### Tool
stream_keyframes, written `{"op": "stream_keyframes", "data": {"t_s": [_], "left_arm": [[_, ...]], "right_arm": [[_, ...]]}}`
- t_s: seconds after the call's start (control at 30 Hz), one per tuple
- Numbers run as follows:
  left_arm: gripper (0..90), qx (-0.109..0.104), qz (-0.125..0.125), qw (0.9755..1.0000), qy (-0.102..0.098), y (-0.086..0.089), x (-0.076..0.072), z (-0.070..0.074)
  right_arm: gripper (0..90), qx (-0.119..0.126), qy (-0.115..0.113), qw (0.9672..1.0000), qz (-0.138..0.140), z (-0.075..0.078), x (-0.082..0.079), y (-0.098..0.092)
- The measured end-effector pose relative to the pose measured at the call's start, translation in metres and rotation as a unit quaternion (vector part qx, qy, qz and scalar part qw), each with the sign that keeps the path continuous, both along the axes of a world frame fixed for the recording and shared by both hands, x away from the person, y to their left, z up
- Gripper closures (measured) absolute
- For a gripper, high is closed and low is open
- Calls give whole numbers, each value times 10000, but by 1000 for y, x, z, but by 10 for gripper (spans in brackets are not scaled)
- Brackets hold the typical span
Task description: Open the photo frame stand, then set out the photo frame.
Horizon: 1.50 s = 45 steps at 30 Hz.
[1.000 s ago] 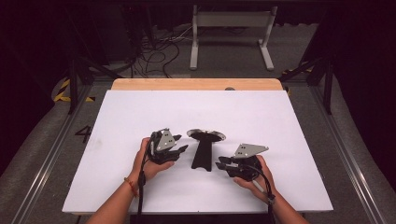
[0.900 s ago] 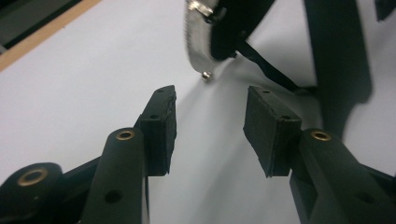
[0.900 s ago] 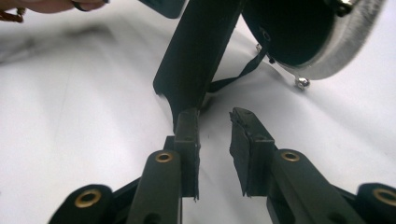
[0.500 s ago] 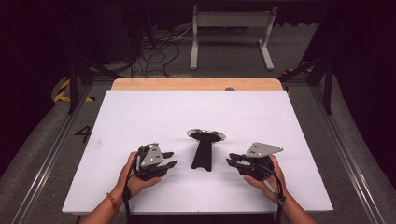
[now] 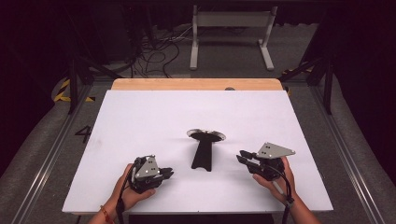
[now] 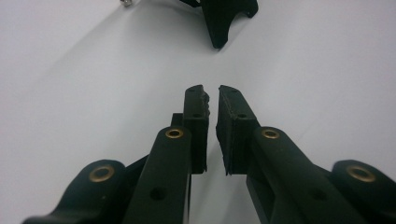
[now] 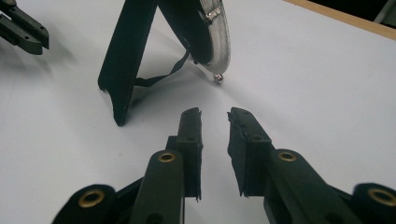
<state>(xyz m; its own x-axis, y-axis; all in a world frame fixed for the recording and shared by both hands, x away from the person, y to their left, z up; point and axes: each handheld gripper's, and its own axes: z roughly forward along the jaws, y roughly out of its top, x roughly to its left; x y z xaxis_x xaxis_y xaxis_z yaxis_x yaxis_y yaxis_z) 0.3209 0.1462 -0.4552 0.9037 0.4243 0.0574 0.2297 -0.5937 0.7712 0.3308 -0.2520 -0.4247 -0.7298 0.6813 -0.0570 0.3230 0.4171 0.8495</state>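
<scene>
**Operator A:** Easel-back disc (image 7: 217, 32): it stands upright at mid-tabletop (image 5: 154, 116), propped on its black leg (image 7: 128, 51). Report on the fingers first.

**Operator B:** My left fingers (image 6: 196, 112) have just been closing. They are almost together, with a slim gap and nothing between them. My right fingers (image 7: 189, 130) stand slightly apart, also empty. Both sets sit low over the tabletop, one on each side of the disc, and neither touches it.

**Operator A:** Failure modes?

**Operator B:** I judge three.
1. The fingers are too narrow to take the leg or the rim. Advancing without opening would push the disc rather than grip it.
2. A sideways nudge on the leg could fold it against the thin strap (image 7: 161, 77) and drop the disc flat.
3. The rim is curved and looks smooth, so a pinch could slip.

**Operator A:** Limits of observation?

**Operator B:** The disc's front face is turned away from me, so I cannot tell whether it is a mirror or a frame. The right gripper view cuts off its top edge. The left gripper view shows the leg's foot (image 6: 219, 28) and crops the rest. The strap anchors are too dark to make out.
</scene>
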Motion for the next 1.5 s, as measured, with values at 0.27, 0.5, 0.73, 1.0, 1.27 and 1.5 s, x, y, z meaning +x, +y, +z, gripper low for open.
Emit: {"op": "stream_keyframes", "data": {"t_s": [0.27,0.5,0.73,1.0,1.27,1.5], "left_arm": [[808,-13,28,10000,-36,-4,-4,-1],[840,-129,90,9999,-6,-5,1,2],[681,-410,97,9991,14,-17,18,13],[650,-298,-62,9995,-2,-45,33,15],[592,-187,-322,9991,192,-64,40,8],[591,-142,-238,9993,247,-65,43,6]], "right_arm": [[793,47,-13,10000,10,-1,4,3],[830,125,-19,9999,-80,-2,7,3],[801,169,-165,9994,-247,7,13,4],[758,29,-410,9981,-453,21,27,16],[734,-22,-371,9984,-418,17,41,36],[733,259,-290,9985,-375,16,39,30]]}}
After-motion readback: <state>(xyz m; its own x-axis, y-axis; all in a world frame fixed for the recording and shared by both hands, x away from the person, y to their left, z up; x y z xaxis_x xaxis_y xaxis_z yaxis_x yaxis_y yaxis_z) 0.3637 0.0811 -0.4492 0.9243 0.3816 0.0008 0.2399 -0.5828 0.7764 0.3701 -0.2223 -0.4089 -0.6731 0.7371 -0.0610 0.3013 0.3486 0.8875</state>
